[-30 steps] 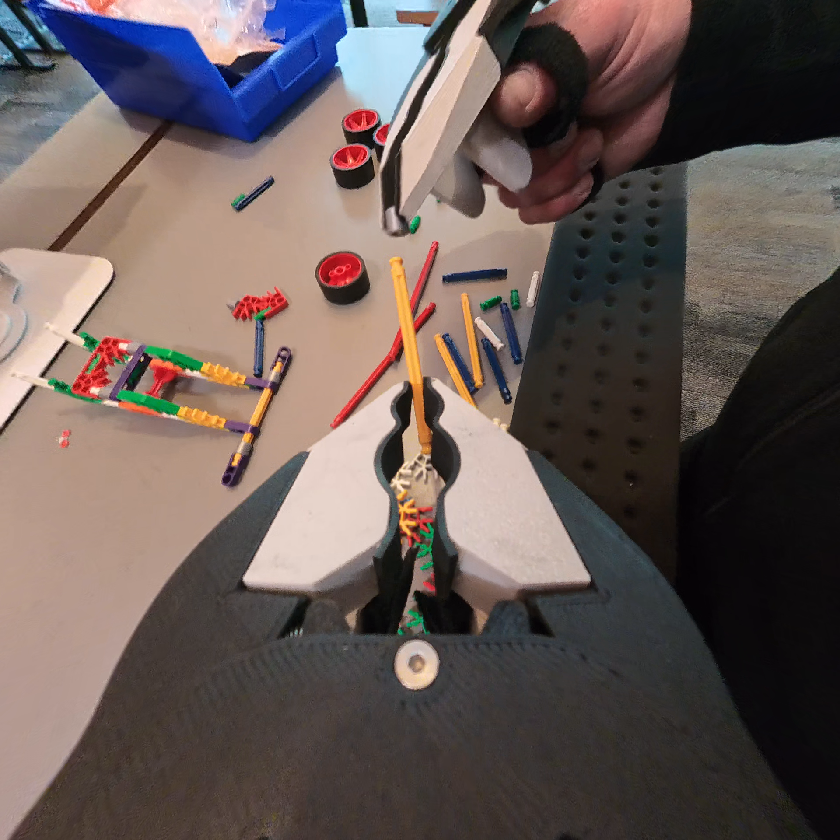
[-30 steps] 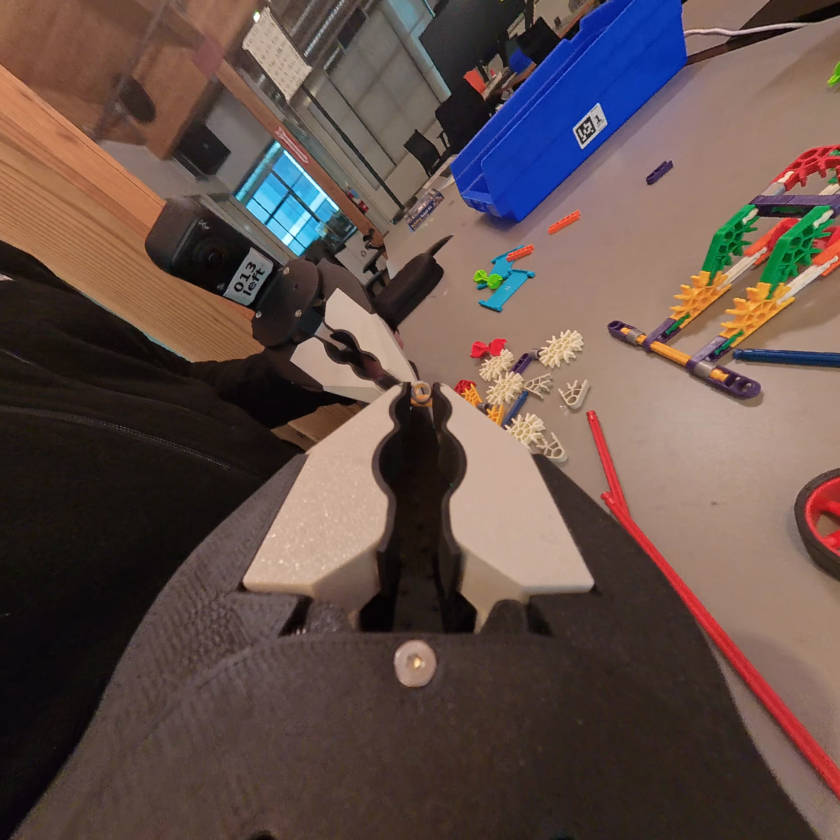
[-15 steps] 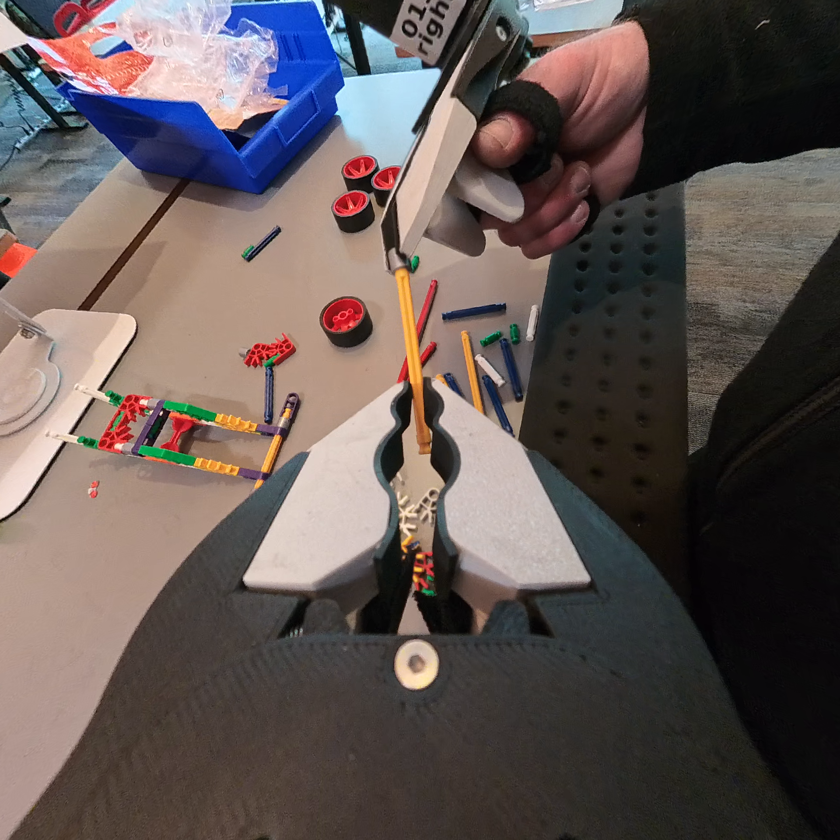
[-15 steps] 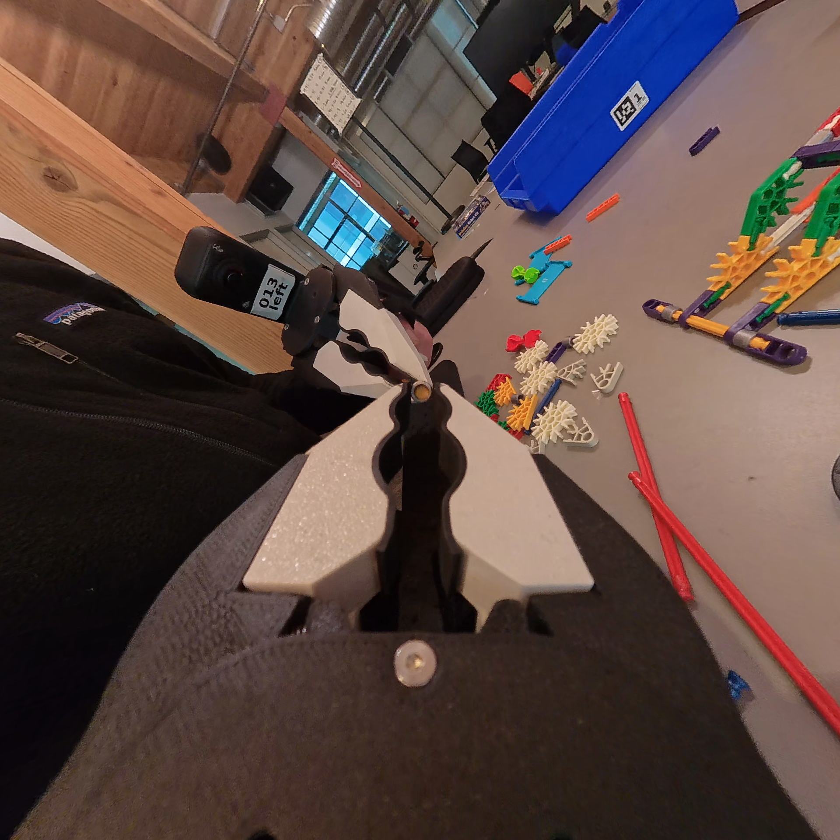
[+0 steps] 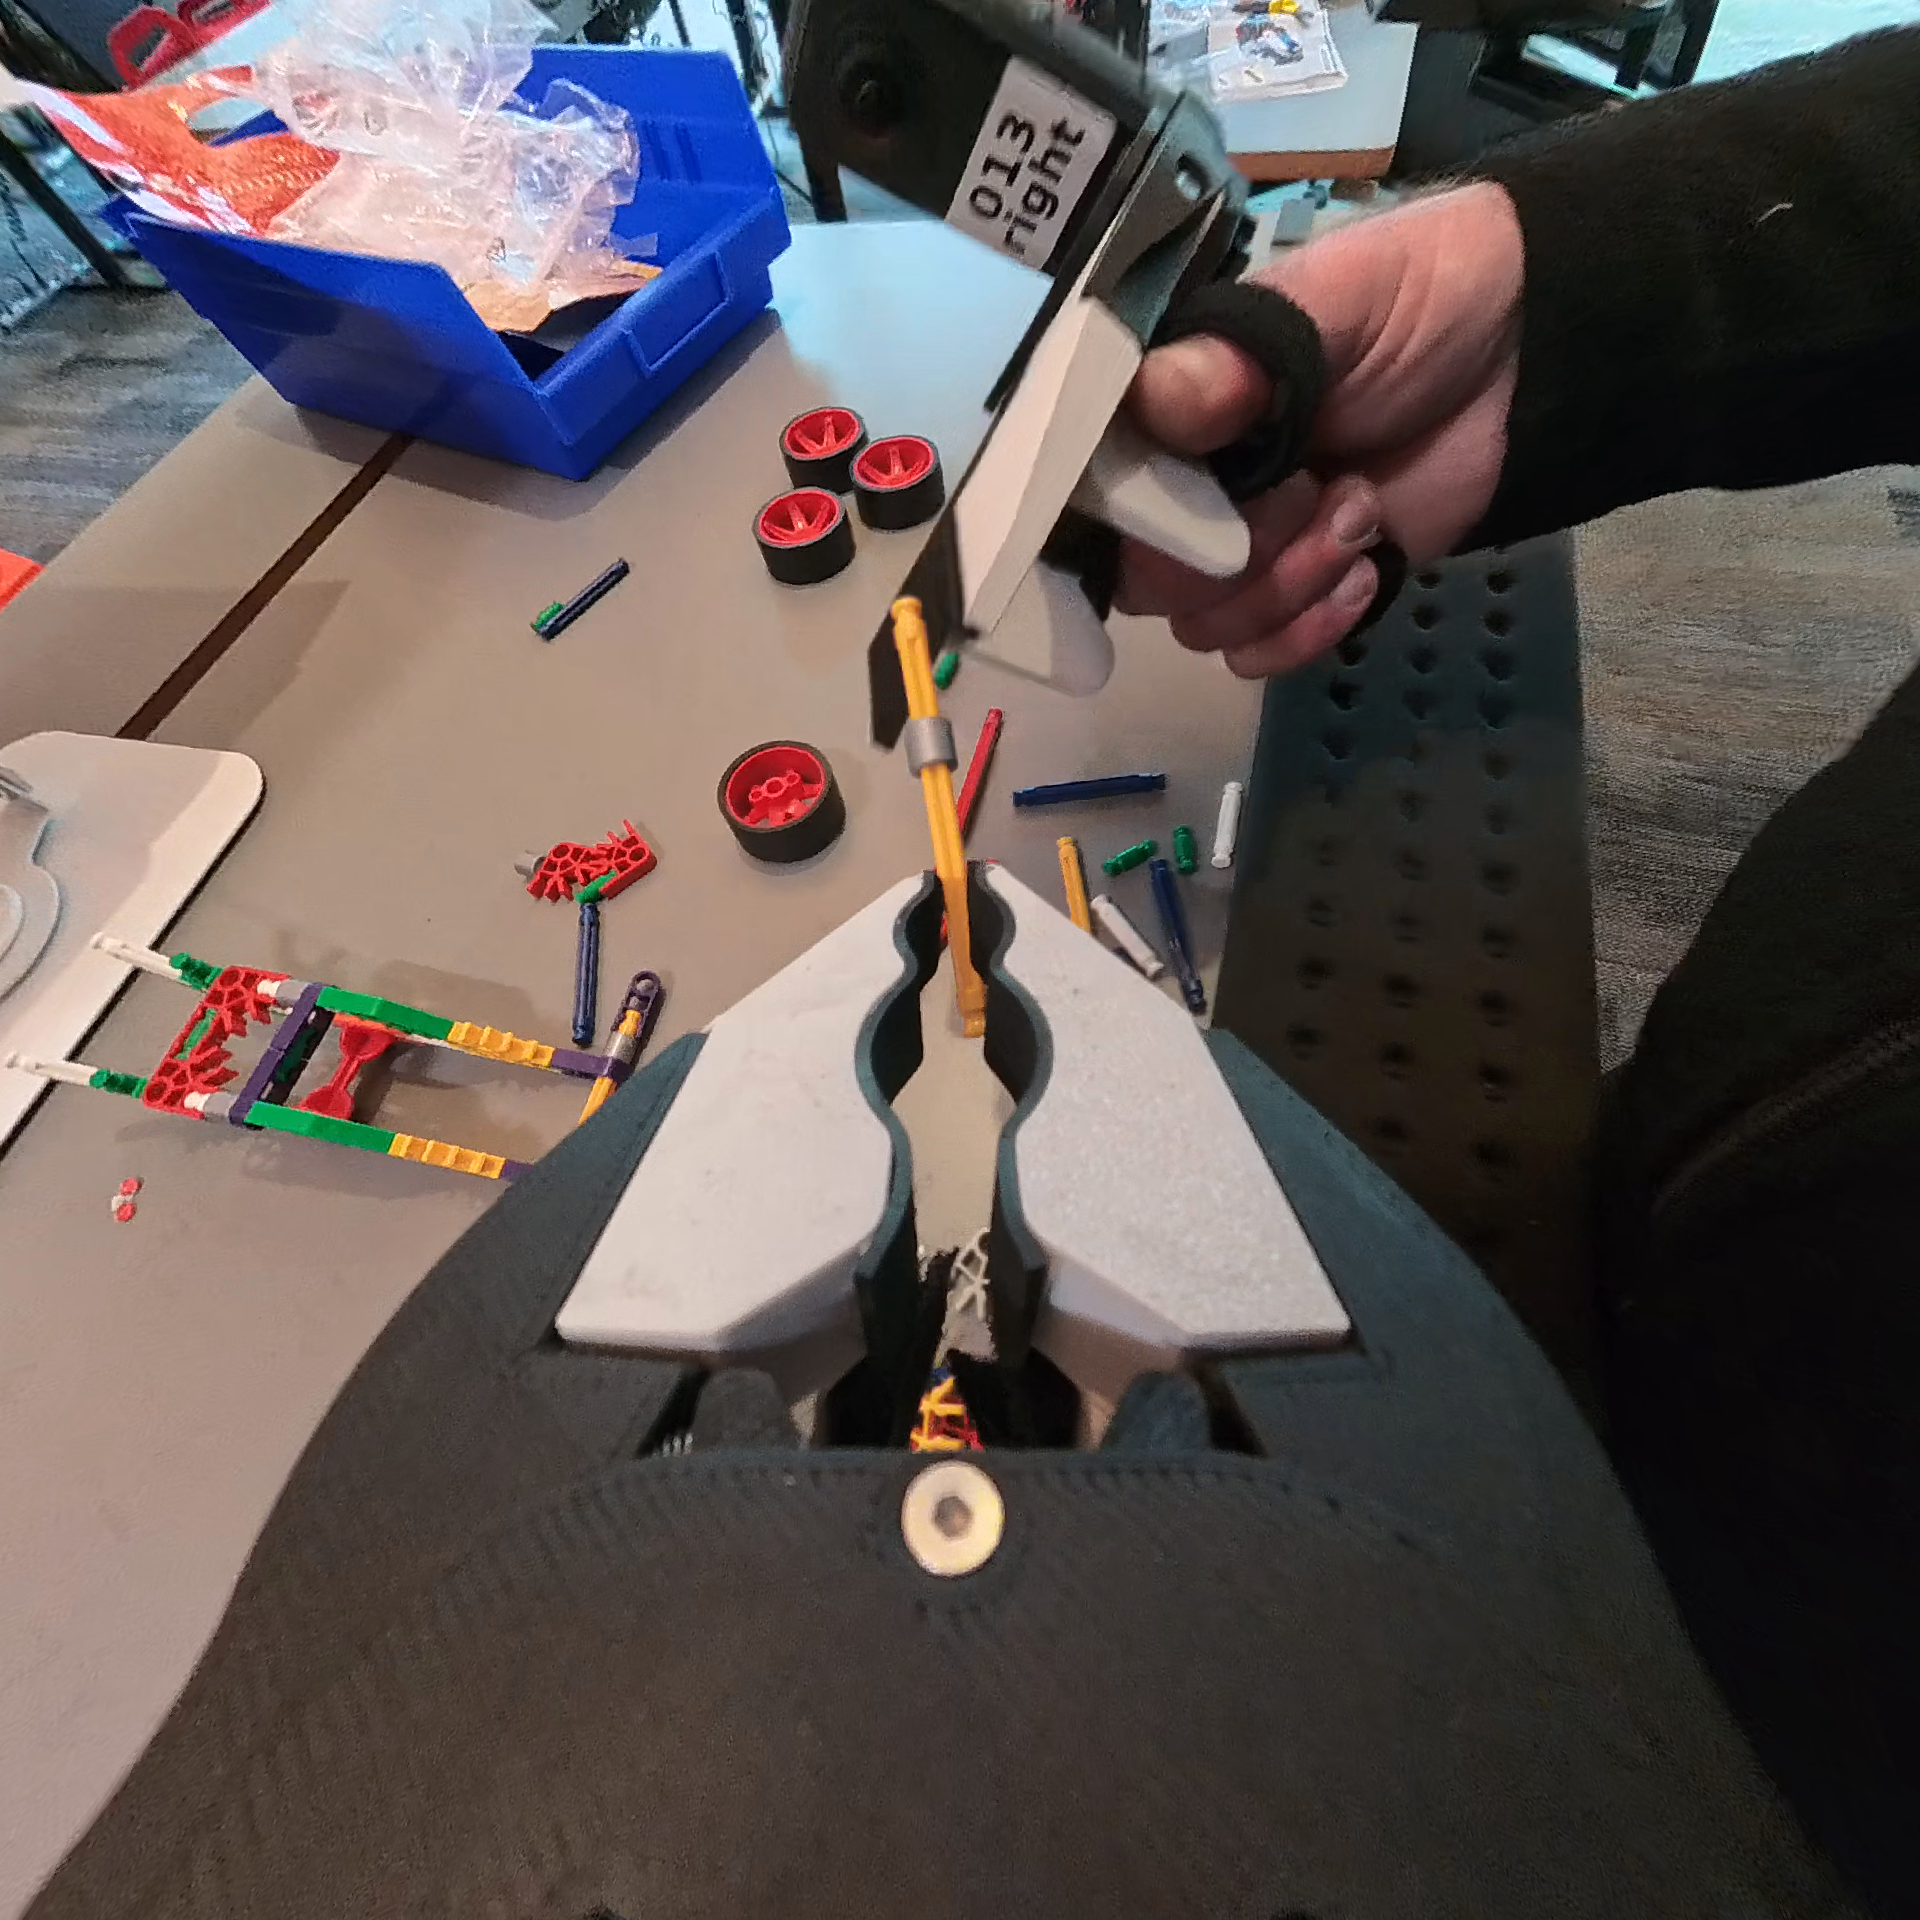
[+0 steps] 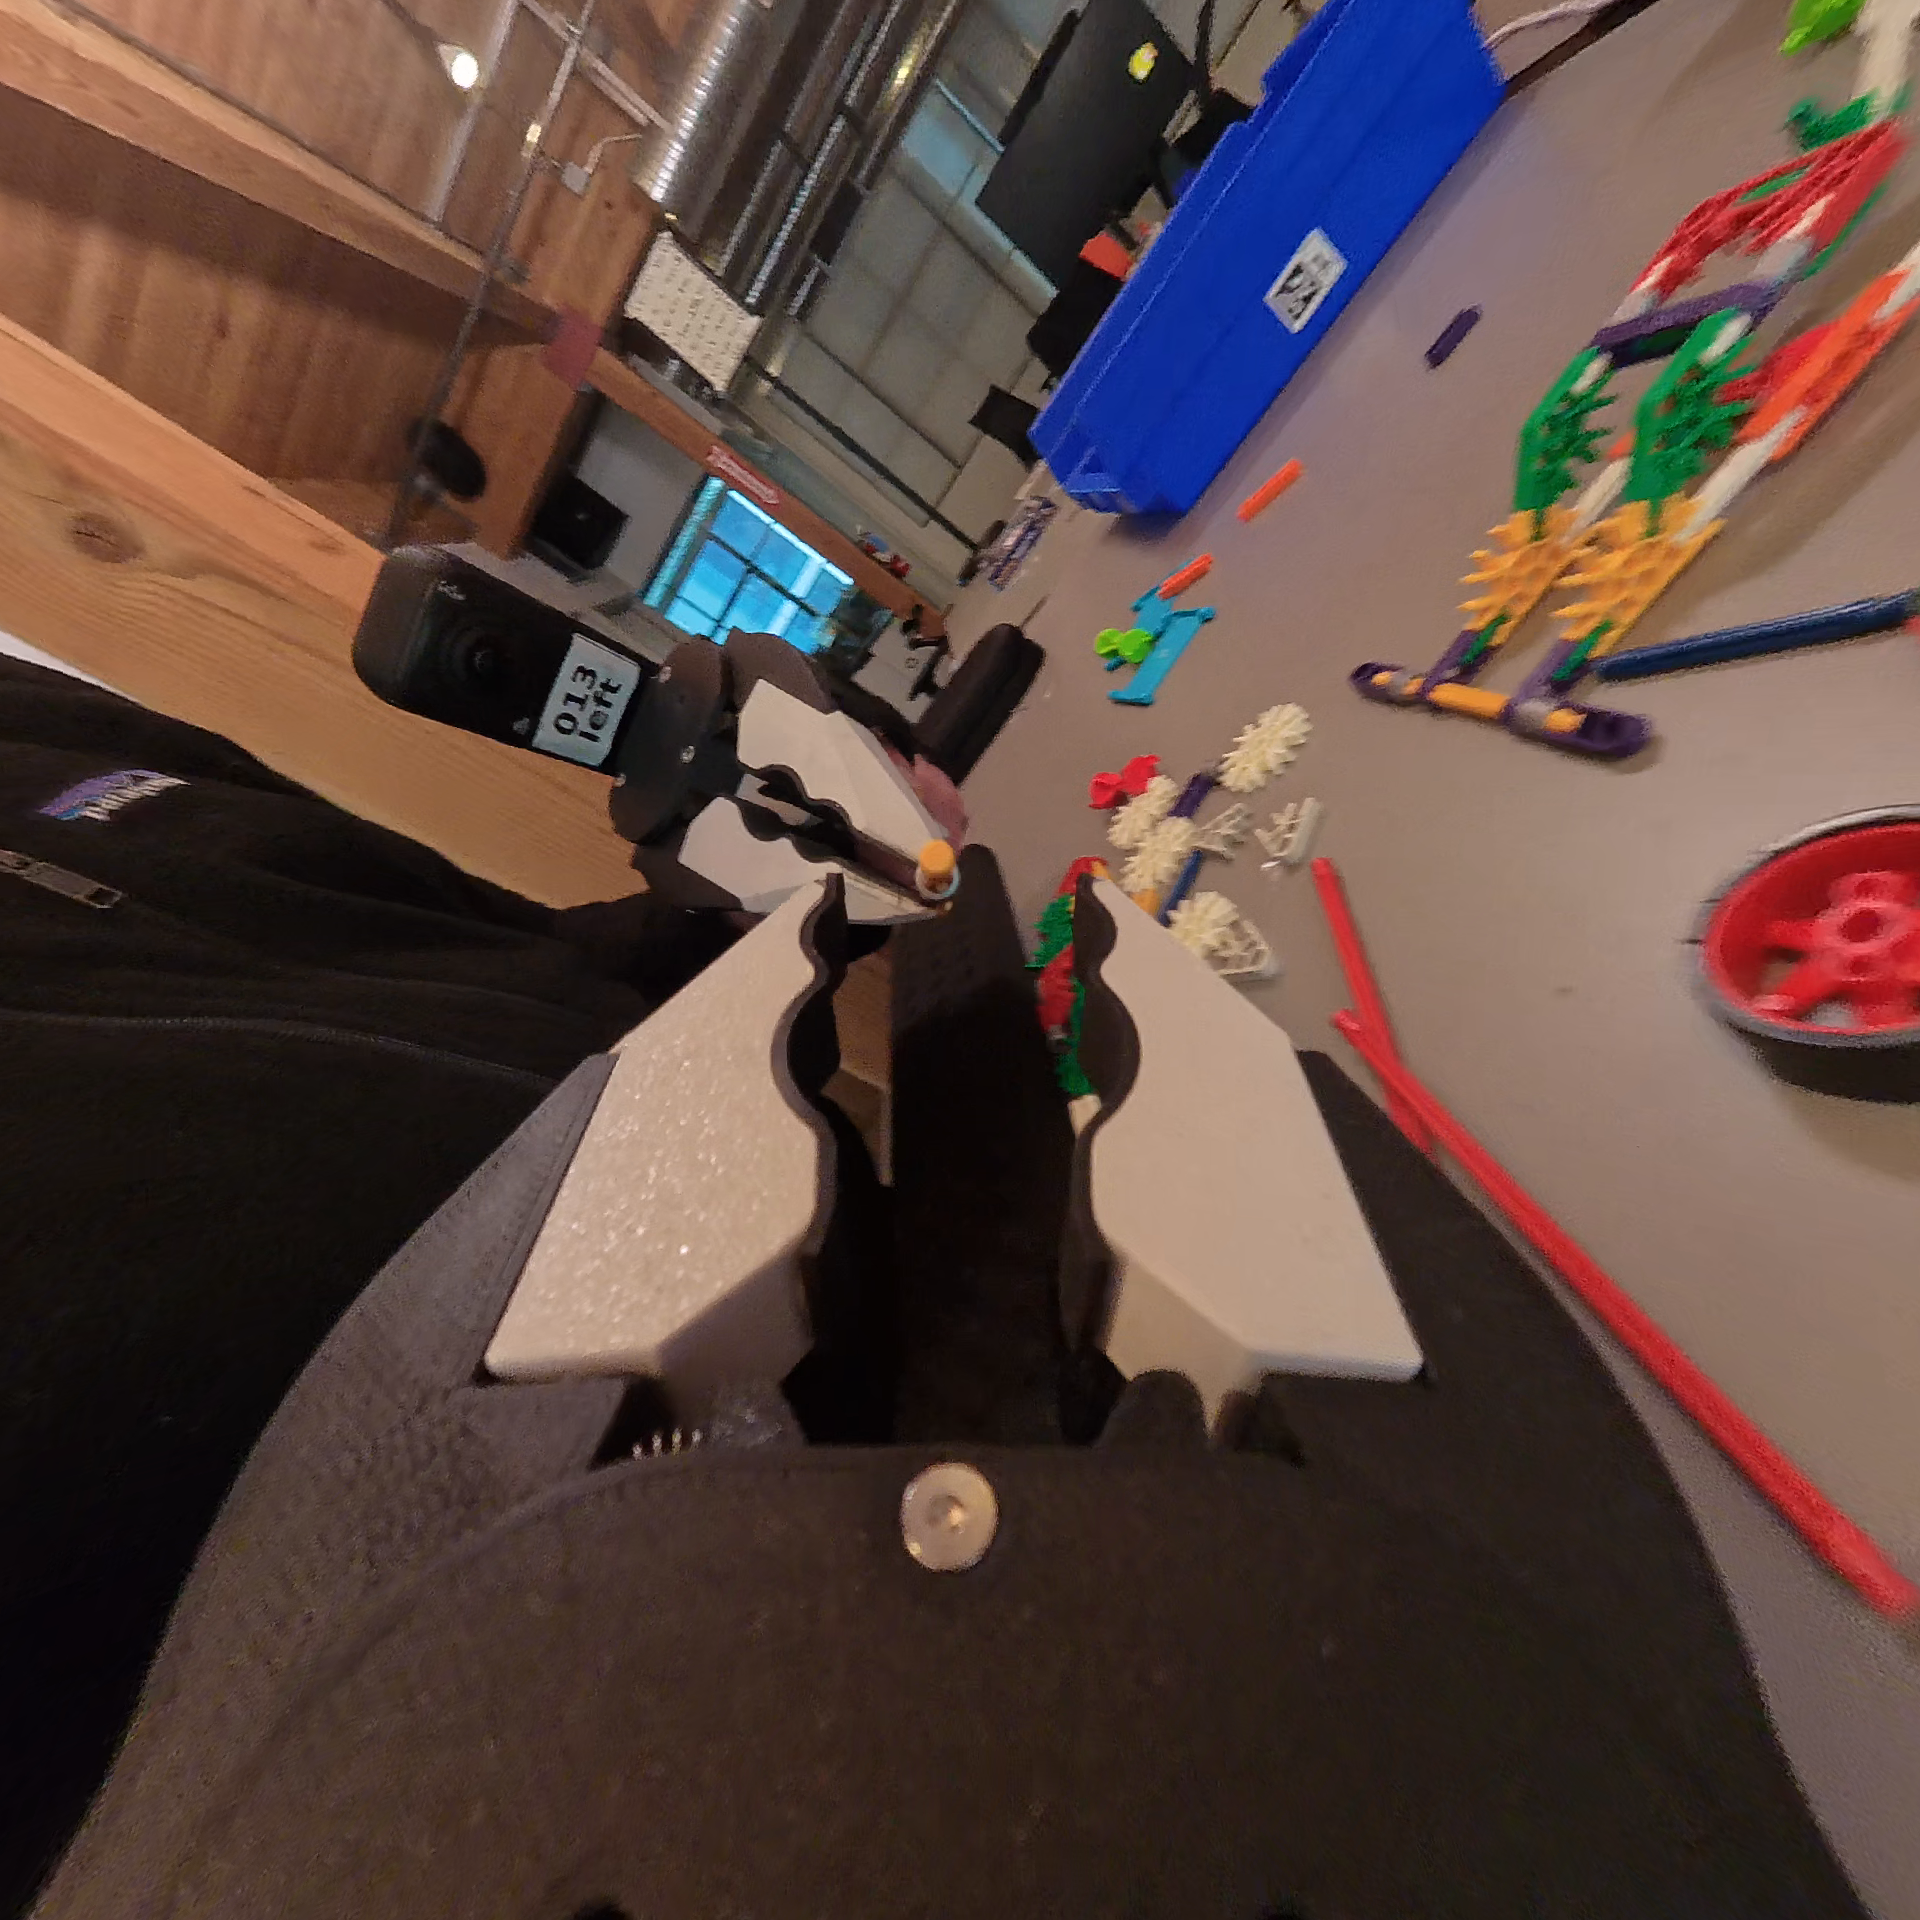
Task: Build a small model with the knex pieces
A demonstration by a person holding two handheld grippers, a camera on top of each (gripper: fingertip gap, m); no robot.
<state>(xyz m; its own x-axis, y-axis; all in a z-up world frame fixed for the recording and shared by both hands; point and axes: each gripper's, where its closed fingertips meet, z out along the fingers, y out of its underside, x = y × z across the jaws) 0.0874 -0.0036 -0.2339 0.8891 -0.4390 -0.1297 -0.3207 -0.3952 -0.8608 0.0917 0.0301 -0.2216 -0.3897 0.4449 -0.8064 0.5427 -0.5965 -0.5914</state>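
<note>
My left gripper is shut on the lower end of a yellow rod, which points up and away over the grey table. A small grey spacer sleeve sits on the rod, below its top end. My right gripper, held by a hand, is at the rod's top end with its fingers spread on either side. In the right wrist view my right gripper is open and holds nothing. The rod's tip and the left gripper lie just beyond its fingertips.
A blue bin with plastic wrap stands at the back. Red wheels, loose rods and a partly built coloured frame lie on the table. White and coloured connectors lie near the edge. A dark perforated seat is on the right. From either gripper's tips it is about 15 cm to the dark perforated seat.
My right gripper brought the grey spacer to the rod's tip, slid it on and opened. The spacer now sits partway down the rod. My left gripper kept its hold.
</note>
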